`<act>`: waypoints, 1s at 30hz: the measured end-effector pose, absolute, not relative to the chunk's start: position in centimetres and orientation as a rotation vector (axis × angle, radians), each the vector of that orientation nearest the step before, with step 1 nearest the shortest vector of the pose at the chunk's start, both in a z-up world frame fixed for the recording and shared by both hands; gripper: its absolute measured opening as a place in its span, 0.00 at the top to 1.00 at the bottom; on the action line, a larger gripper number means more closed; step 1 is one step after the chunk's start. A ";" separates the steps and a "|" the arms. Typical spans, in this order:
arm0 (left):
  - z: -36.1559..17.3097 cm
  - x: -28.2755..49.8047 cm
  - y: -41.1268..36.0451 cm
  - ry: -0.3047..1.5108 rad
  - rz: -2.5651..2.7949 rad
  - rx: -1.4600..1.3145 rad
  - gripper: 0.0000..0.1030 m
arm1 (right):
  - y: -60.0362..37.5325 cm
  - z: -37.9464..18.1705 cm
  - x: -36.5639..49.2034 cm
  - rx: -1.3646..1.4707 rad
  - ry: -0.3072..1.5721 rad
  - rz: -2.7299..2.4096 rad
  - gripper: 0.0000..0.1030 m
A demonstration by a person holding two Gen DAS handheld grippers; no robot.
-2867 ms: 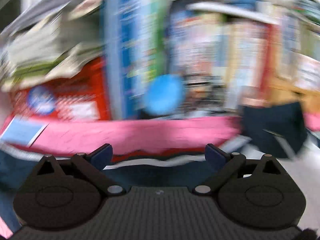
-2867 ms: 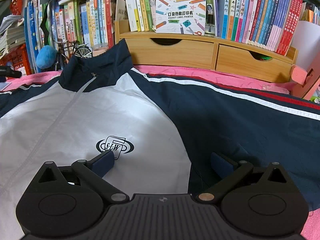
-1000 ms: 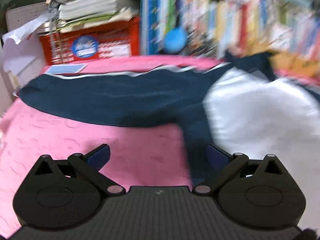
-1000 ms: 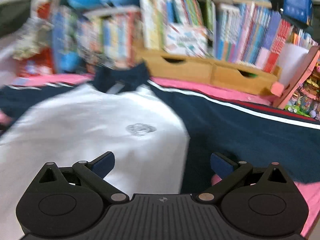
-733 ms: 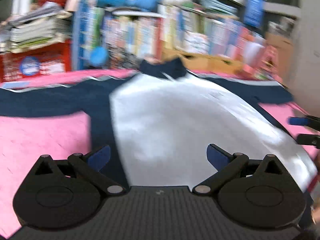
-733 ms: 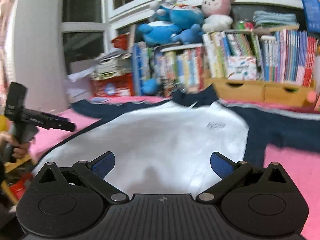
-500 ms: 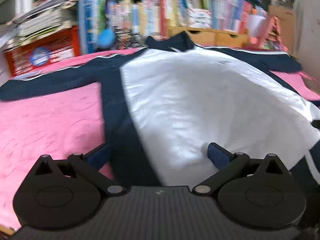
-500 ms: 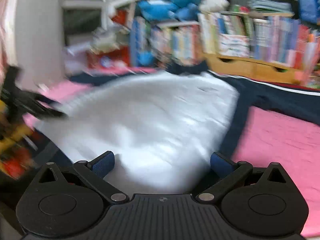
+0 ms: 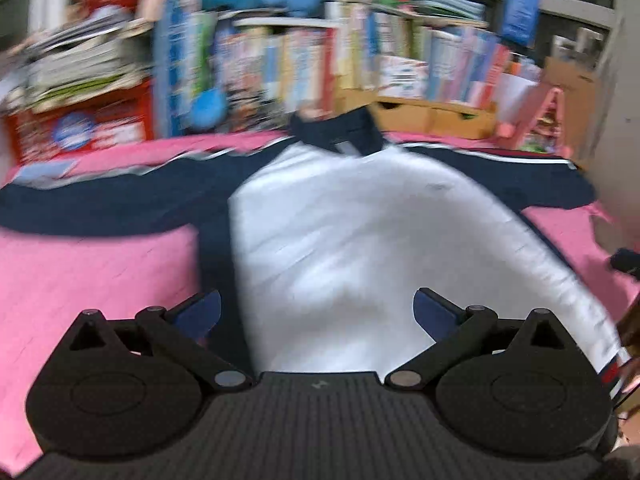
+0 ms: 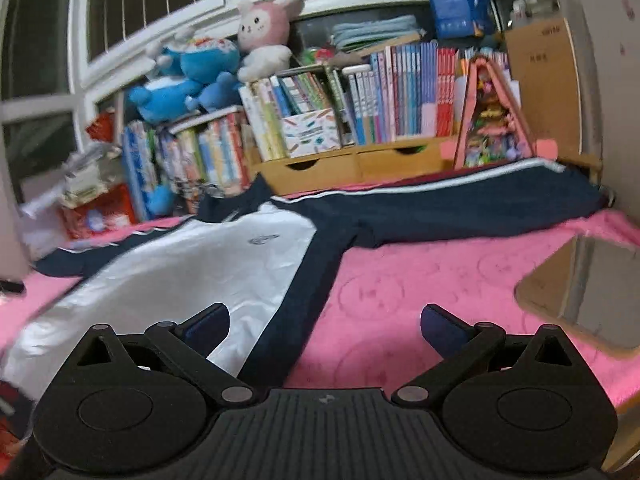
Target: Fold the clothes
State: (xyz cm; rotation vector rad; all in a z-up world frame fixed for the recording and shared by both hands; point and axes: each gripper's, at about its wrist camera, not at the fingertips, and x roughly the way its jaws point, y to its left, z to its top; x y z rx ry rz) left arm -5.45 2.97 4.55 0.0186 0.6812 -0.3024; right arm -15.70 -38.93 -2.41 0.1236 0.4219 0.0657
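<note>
Grippers both hanging wide open, holding nothing: left gripper (image 9: 316, 312) over the jacket (image 9: 360, 248) hem, right gripper (image 10: 325, 322) at its side seam. Jacket is lying flat on the pink blanket (image 10: 420, 292), sleeves spread. Risk: slick white shell slipping, fuzzy blanket getting pinched too.

Pink bed (image 10: 420, 280) carries jacket (image 10: 224, 264) spread flat, sleeves out both sides, collar toward the books. Cardboard piece (image 10: 580, 292) on right edge, blue card (image 9: 44, 170) at far left.
</note>
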 end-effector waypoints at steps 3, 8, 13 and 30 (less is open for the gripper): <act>5.3 -1.4 -2.6 0.712 -0.376 0.088 0.00 | -37.1 -2.8 -13.1 -0.016 0.416 -0.001 0.00; 4.7 4.9 -12.9 0.719 -0.472 0.274 0.00 | -36.3 -4.1 -9.2 -0.086 0.455 -0.056 0.00; 1.3 11.5 -21.7 0.760 -0.438 0.362 0.00 | -37.0 -4.5 -6.2 -0.068 0.491 -0.055 0.00; -5.6 30.6 -25.8 0.913 -0.188 0.120 0.00 | -40.7 -5.8 -2.4 0.133 0.645 -0.076 0.00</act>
